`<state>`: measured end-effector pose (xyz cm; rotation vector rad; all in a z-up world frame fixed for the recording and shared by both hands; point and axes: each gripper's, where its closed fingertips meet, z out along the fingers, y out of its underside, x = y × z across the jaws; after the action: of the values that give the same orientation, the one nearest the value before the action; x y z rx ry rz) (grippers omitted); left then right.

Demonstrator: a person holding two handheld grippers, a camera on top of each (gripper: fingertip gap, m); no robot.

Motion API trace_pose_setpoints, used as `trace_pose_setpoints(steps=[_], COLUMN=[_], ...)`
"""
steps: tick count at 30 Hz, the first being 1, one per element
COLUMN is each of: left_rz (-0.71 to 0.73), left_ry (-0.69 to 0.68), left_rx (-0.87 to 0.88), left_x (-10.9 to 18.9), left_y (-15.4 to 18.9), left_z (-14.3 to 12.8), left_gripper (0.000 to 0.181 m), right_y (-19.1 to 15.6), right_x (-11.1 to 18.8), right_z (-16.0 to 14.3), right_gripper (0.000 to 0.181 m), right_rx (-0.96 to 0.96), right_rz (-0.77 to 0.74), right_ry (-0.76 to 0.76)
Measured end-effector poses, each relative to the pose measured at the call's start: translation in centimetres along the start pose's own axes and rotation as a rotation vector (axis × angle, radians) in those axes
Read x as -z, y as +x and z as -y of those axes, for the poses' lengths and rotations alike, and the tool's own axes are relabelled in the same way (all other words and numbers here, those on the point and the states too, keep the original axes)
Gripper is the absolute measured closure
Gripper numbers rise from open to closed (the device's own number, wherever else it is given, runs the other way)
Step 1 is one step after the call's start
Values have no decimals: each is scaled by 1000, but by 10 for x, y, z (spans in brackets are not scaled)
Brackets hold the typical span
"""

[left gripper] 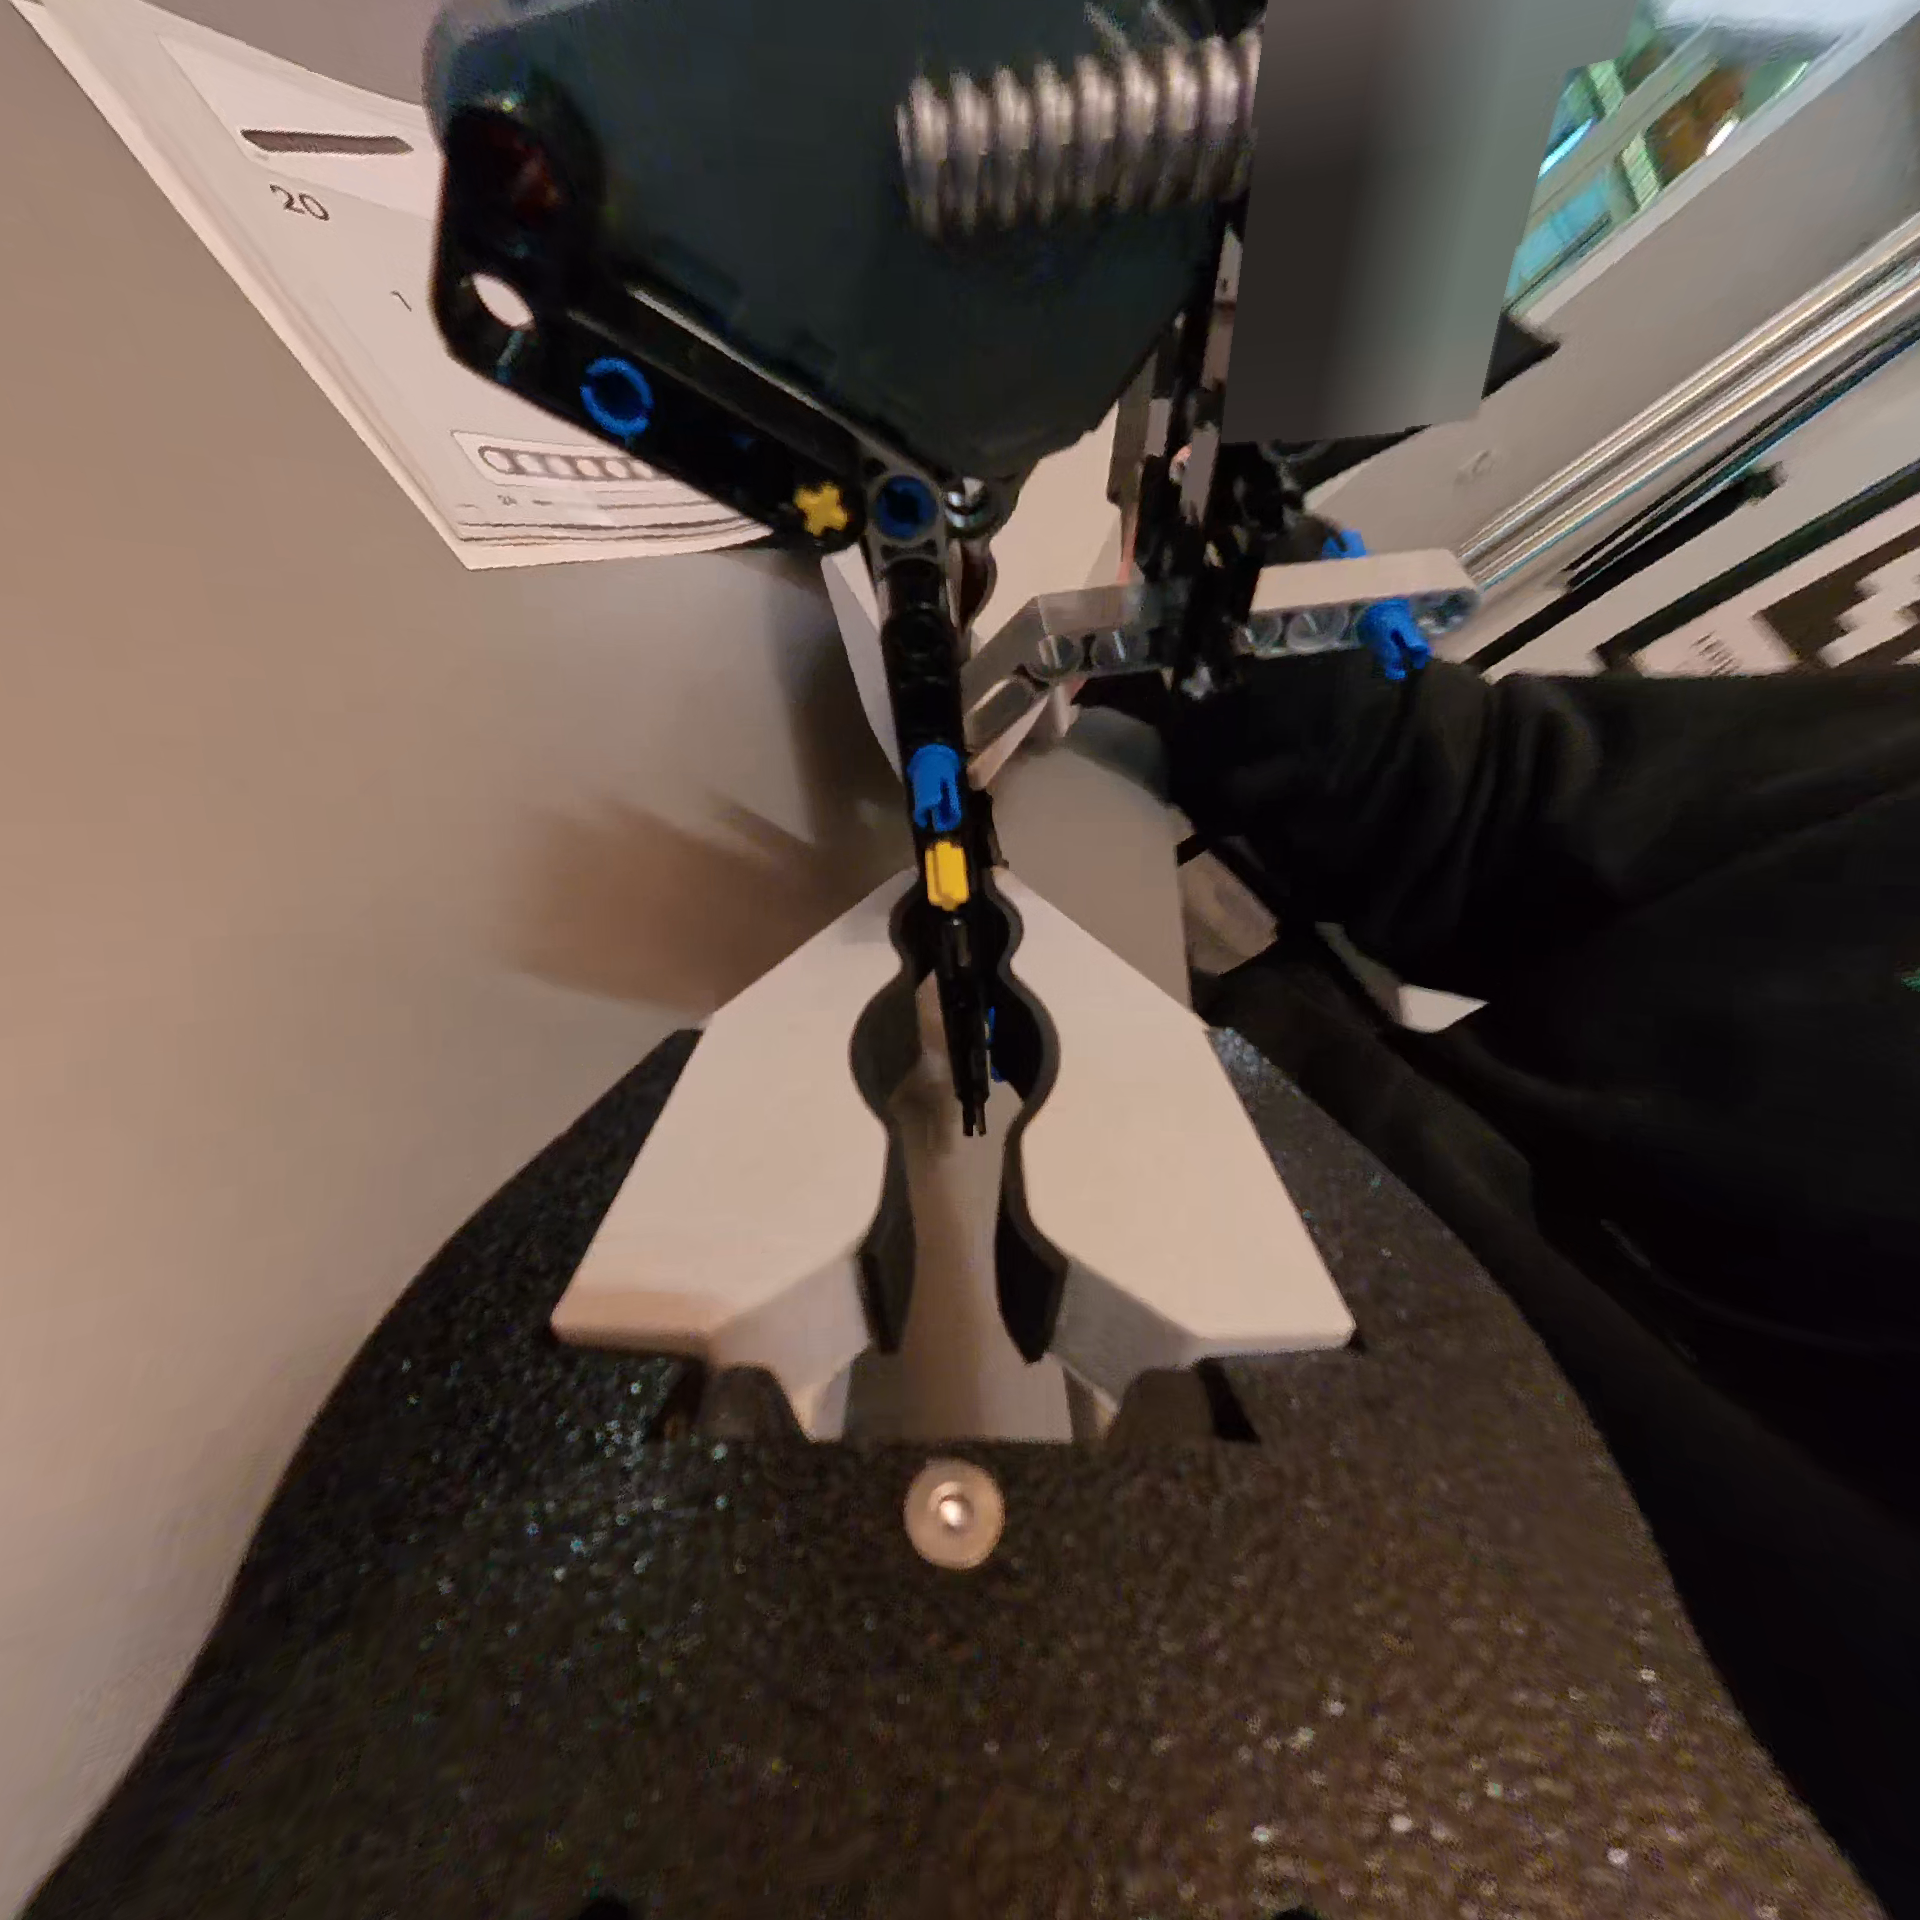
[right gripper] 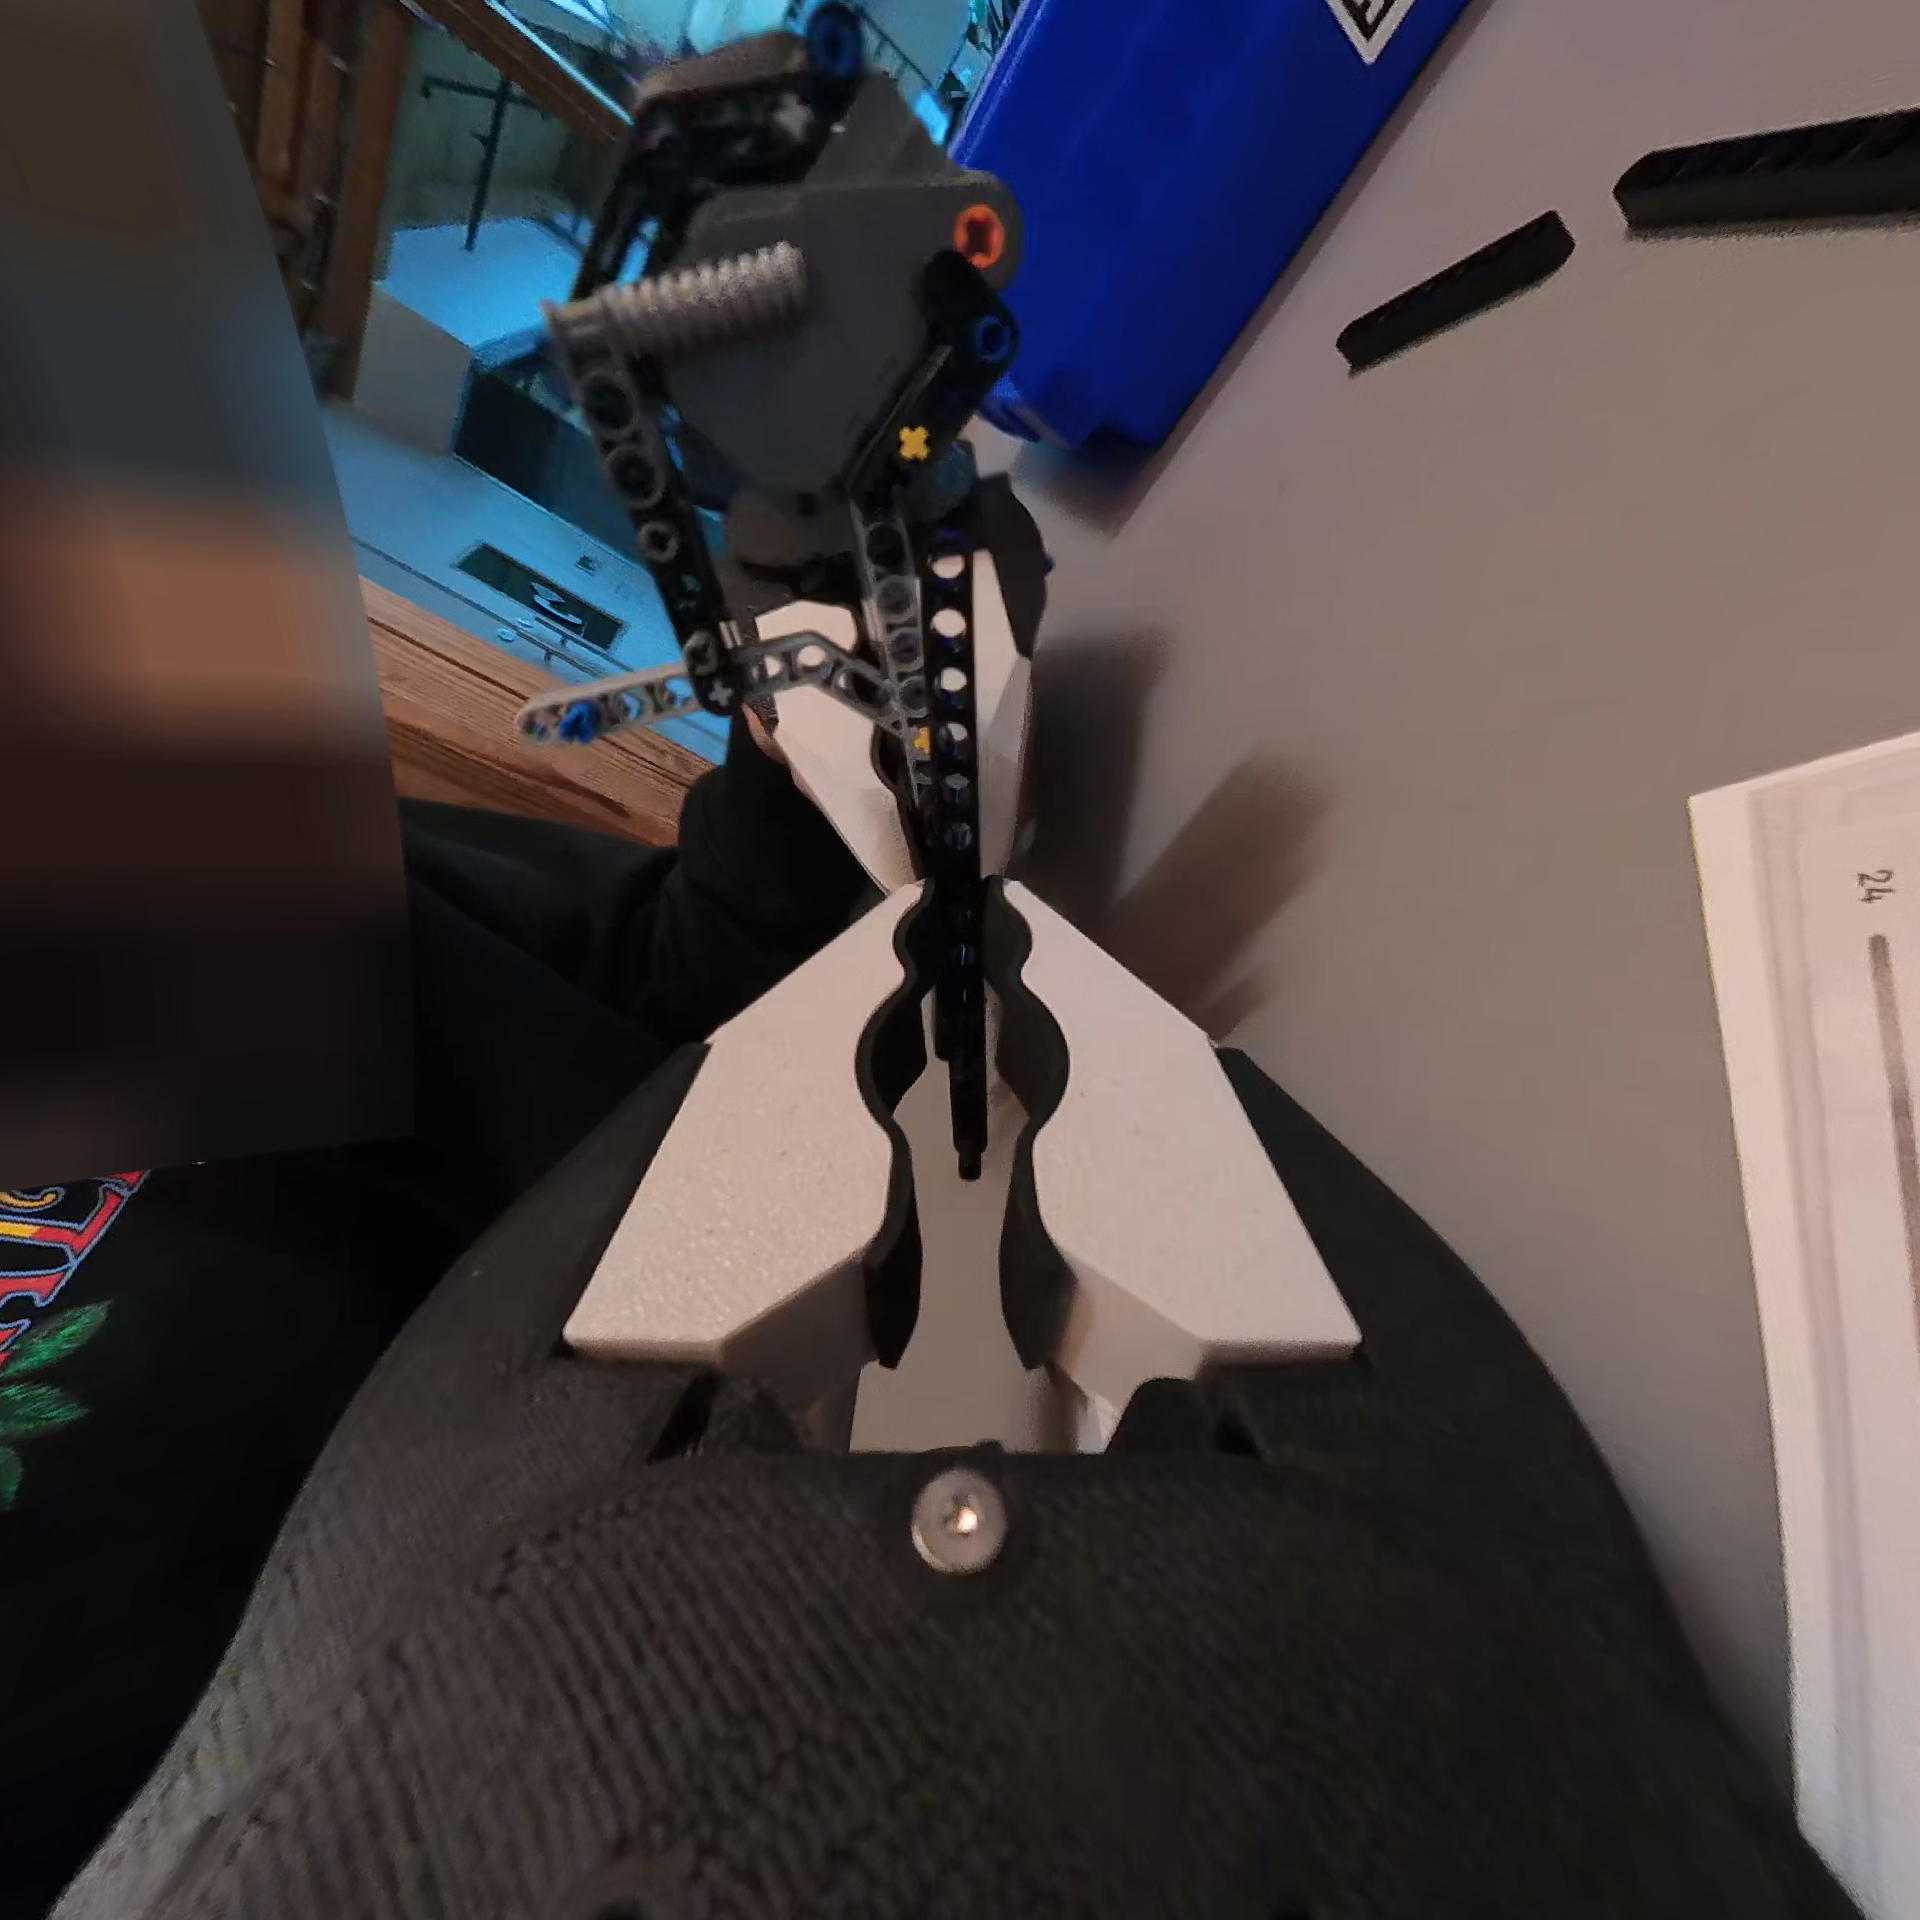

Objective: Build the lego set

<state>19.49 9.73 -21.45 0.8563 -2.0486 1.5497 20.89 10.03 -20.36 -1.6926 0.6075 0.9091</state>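
Note:
A Lego Technic assembly is held off the table between both grippers. It has a dark grey motor block point(left gripper: 831, 260) with a grey worm gear point(left gripper: 1070, 135), black beams and a light grey beam point(left gripper: 1351, 608). My left gripper point(left gripper: 951, 883) is shut on a black beam carrying a blue pin point(left gripper: 935, 784) and a yellow pin point(left gripper: 945, 873). My right gripper point(right gripper: 956, 888) is shut on a black beam with holes point(right gripper: 951, 727), below the motor block point(right gripper: 821, 343). The other gripper's white fingers point(right gripper: 831, 769) show close behind the beam.
An open instruction booklet lies on the grey table in both views point(left gripper: 343, 312) point(right gripper: 1818, 1247). Two loose black beams point(right gripper: 1455, 291) point(right gripper: 1766, 171) lie near a blue bin point(right gripper: 1164, 187). A person's black sleeve point(left gripper: 1558, 831) fills the right of the left wrist view. The tips of both grippers are at nearly the same place.

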Motion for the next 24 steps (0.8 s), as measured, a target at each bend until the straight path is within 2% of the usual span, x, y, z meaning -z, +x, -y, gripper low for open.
trace_pose_setpoints(steps=[7, 11, 13, 24], left_rz=[-8, -25, -6, 5], left_ry=[87, 146, 140, 128], left_rx=[80, 89, 88, 85], left_x=[-1, 5, 5, 4], left_y=[-5, -5, -7, -8], left_z=[11, 19, 18, 17], left_gripper=[176, 176, 176, 176], right_y=[4, 4, 7, 3], right_x=[4, 1, 0, 1], right_z=[11, 6, 6, 10], right_gripper=[176, 176, 176, 176], right_rx=[-12, 8, 11, -35], right_rz=[-23, -27, -54, 1], right_ry=[77, 49, 48, 65])
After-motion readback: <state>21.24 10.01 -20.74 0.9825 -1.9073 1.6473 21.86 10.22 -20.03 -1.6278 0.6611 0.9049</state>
